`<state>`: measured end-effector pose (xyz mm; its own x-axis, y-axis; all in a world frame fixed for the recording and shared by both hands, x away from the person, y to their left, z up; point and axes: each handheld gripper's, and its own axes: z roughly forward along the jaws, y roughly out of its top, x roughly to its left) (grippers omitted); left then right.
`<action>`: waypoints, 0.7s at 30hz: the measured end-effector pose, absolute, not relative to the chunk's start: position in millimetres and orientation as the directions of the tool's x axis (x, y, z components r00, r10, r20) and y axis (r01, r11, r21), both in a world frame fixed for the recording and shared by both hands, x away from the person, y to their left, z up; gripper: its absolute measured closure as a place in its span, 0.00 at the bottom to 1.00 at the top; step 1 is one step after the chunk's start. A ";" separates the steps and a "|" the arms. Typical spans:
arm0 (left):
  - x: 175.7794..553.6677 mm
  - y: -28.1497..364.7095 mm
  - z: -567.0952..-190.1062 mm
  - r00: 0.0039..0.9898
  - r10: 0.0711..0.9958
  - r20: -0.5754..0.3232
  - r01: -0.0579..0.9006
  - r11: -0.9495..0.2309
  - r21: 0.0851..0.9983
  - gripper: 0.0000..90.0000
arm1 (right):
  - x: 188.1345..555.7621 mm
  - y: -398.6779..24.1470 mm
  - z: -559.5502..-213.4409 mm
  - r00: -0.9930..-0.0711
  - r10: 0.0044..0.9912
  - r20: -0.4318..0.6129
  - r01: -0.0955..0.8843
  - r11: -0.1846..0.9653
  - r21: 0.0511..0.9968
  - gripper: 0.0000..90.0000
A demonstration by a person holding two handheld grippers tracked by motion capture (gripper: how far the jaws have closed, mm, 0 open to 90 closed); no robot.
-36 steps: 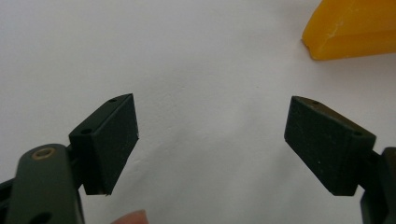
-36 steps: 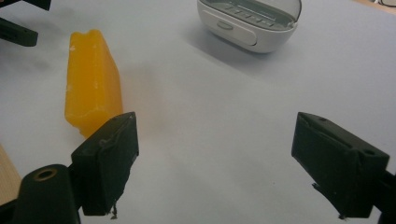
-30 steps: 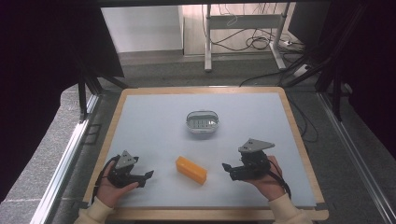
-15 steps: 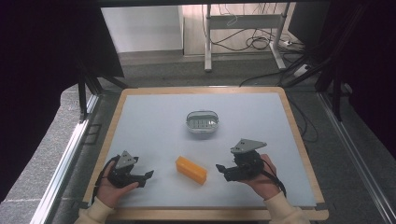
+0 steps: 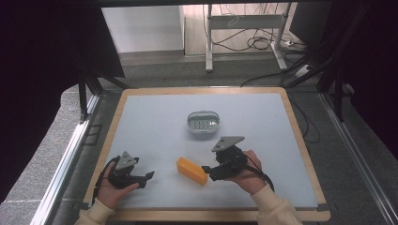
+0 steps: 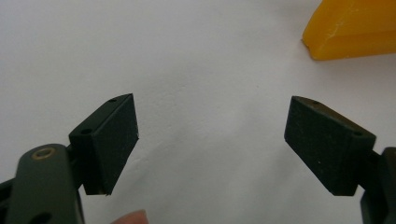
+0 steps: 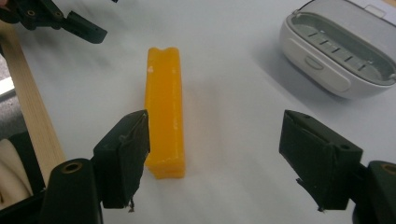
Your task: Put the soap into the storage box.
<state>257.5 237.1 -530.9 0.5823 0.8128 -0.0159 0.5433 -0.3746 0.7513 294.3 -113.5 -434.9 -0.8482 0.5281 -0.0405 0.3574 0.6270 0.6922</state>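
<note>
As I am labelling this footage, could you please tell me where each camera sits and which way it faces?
High view: fixed above the person's side, looking forward and down on the table; both hands with left gripper and right gripper.
Left gripper view: rides that gripper, facing the bare surface; open jaws, a fingertip.
Right gripper view: faces the orange bar and white case; open jaws, just closing.
All three share the bar.

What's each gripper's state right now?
Left gripper: open, empty.
Right gripper: open, jaws just been closing; the yellow bar lies by one, not gripped.
</note>
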 end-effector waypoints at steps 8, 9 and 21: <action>258.0 237.7 -531.3 0.580 0.814 -0.022 0.548 -0.370 0.750 0.20 | 295.8 -100.3 -434.9 -0.859 0.511 -0.040 0.364 0.663 0.655 0.29; 258.1 237.8 -531.4 0.580 0.814 -0.023 0.549 -0.370 0.750 0.20 | 296.3 -98.3 -435.4 -0.861 0.507 -0.041 0.363 0.668 0.650 0.29; 257.5 237.7 -531.1 0.581 0.814 -0.023 0.546 -0.368 0.753 0.20 | 300.7 -69.0 -445.0 -0.879 0.472 -0.072 0.342 0.727 0.595 0.30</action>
